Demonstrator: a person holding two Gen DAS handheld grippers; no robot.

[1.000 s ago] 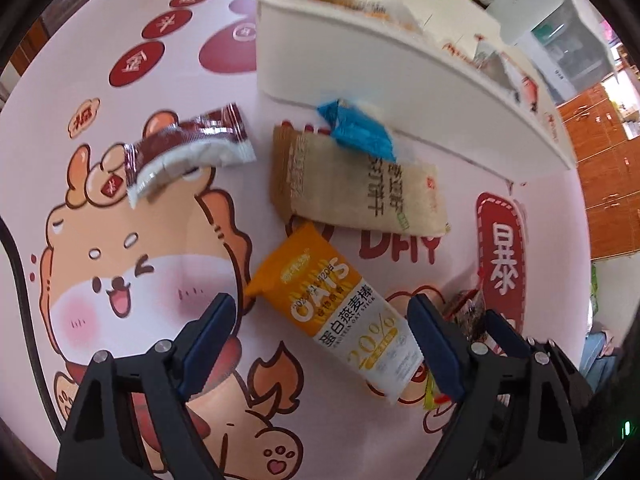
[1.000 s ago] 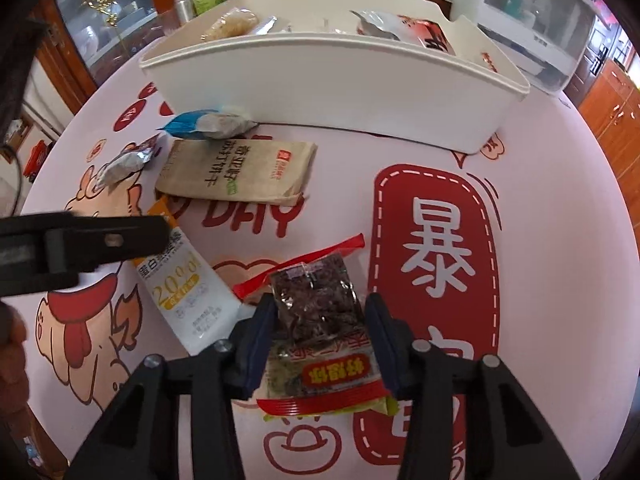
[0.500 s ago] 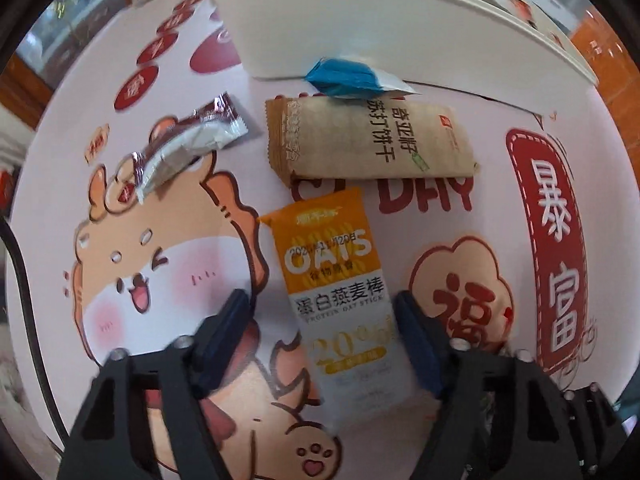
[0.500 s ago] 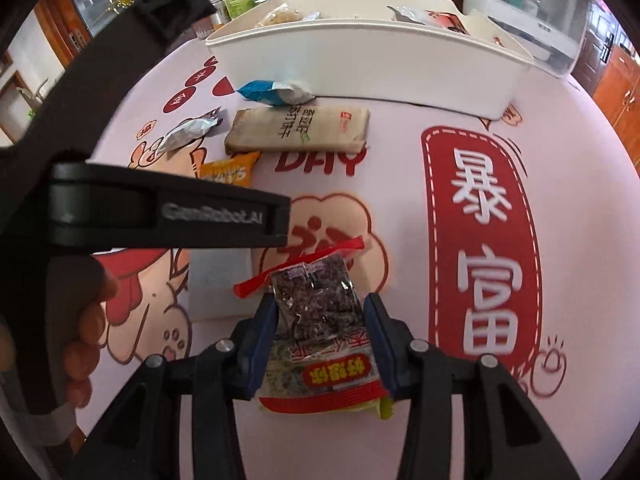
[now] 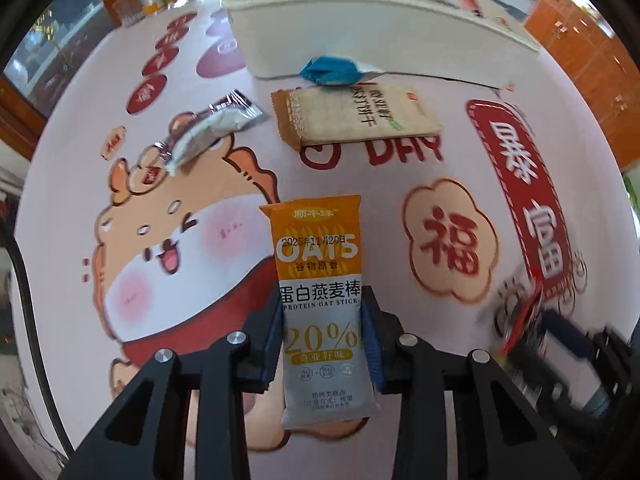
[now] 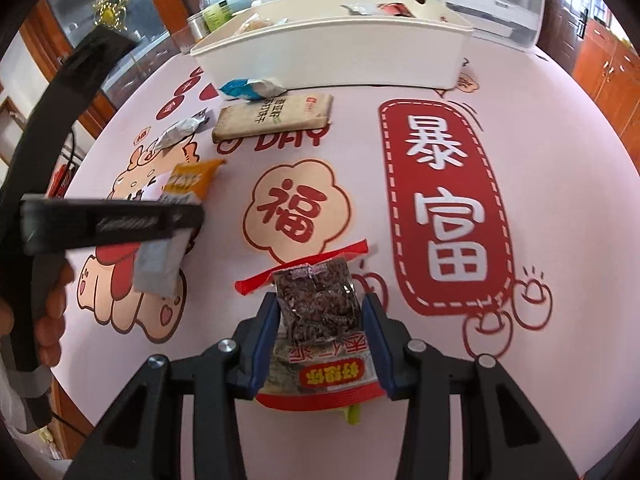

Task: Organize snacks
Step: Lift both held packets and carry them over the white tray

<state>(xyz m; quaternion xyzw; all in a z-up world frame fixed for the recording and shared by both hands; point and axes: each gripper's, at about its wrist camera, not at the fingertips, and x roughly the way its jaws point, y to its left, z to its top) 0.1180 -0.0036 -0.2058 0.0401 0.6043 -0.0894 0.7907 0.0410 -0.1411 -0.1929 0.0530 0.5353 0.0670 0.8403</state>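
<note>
My left gripper (image 5: 322,344) is shut on the orange and white oat stick packet (image 5: 320,276) and holds it above the cartoon tablecloth. My right gripper (image 6: 318,344) is shut on a clear and red packet of dark dried snack (image 6: 320,320), also lifted. The oat stick in the left gripper shows in the right wrist view (image 6: 176,220). A white snack bin (image 5: 372,36) stands at the far side, with several packets in it; it also shows in the right wrist view (image 6: 332,54).
On the cloth before the bin lie a tan cracker packet (image 5: 356,118), a blue and white wrapper (image 5: 332,70) and a silver and brown wrapper (image 5: 204,136). Bottles and jars (image 6: 212,12) stand beyond the table's far left edge.
My left gripper has closed on the oat stick and lifted it off the cloth. My right gripper, holding its packet, has risen and drawn back from the bin.
</note>
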